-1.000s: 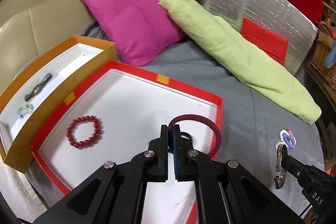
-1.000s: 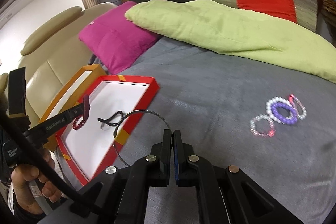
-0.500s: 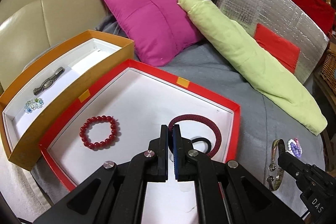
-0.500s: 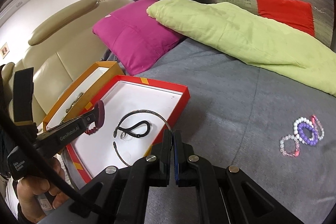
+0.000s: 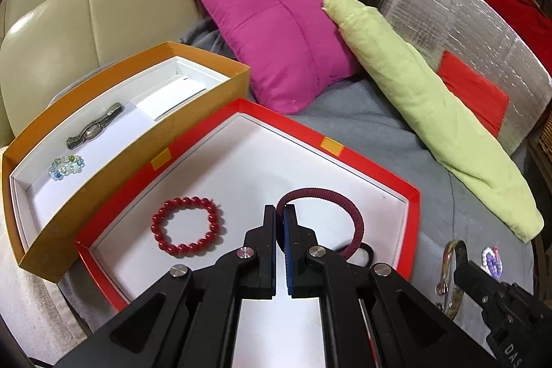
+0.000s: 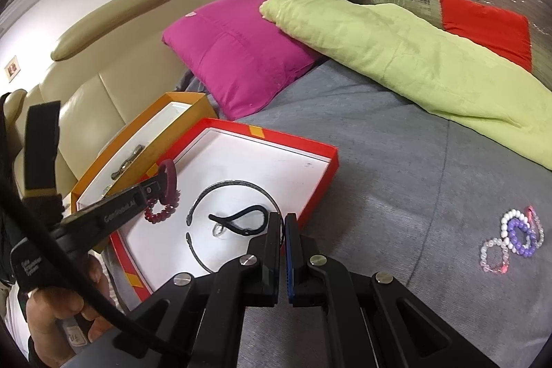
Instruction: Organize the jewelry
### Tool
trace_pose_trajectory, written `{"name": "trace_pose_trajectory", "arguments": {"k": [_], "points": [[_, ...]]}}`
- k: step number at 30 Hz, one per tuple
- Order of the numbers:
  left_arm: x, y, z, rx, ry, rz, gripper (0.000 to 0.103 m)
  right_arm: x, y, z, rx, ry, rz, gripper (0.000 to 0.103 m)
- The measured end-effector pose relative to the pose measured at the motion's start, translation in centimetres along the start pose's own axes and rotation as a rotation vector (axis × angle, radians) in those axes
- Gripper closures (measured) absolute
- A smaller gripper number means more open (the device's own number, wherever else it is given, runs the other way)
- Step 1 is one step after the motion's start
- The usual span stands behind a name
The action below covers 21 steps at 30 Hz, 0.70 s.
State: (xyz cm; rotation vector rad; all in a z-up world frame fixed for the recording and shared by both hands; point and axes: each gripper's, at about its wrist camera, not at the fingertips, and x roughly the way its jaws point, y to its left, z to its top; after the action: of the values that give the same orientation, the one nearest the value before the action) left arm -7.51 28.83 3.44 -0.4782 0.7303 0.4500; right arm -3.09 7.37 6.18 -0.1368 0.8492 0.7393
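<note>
My left gripper (image 5: 280, 212) is shut on a maroon cord bracelet (image 5: 345, 206) and holds it over the red tray (image 5: 412, 230). A red bead bracelet (image 5: 188, 226) lies in the tray. My right gripper (image 6: 282, 223) is shut on a thin dark metal bangle (image 6: 220, 187), held over the tray's (image 6: 321, 175) near edge above a black hair tie (image 6: 241, 219). The right gripper also shows at the lower right of the left wrist view with the bangle (image 5: 452, 268). The left gripper (image 6: 162, 181) appears at the left of the right wrist view.
An orange box (image 5: 138, 154) left of the tray holds a grey metal piece (image 5: 95, 126) and a pale bead bracelet (image 5: 66, 166). Several bead bracelets (image 6: 514, 237) lie on the grey bedspread to the right. A magenta pillow (image 5: 276, 33) and green blanket (image 5: 431, 99) lie behind.
Both grippers have moved in over the red tray with their bracelets. The bangle in the right gripper now hangs above the tray's white floor.
</note>
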Motion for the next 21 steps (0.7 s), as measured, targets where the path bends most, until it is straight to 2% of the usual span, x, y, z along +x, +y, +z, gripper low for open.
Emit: {"name": "trace_pose_trajectory", "arguments": {"k": [7,21], "points": [[0.7,1.5,0.5,-0.046,0.011,0.023,0.099,0.8,1.5,0.2,-0.029,0.007,0.005,0.100],[1.6,1.0,0.3,-0.009,0.045,0.048,0.099,5.2,1.3,2.2,-0.021,0.044,-0.034,0.100]]}}
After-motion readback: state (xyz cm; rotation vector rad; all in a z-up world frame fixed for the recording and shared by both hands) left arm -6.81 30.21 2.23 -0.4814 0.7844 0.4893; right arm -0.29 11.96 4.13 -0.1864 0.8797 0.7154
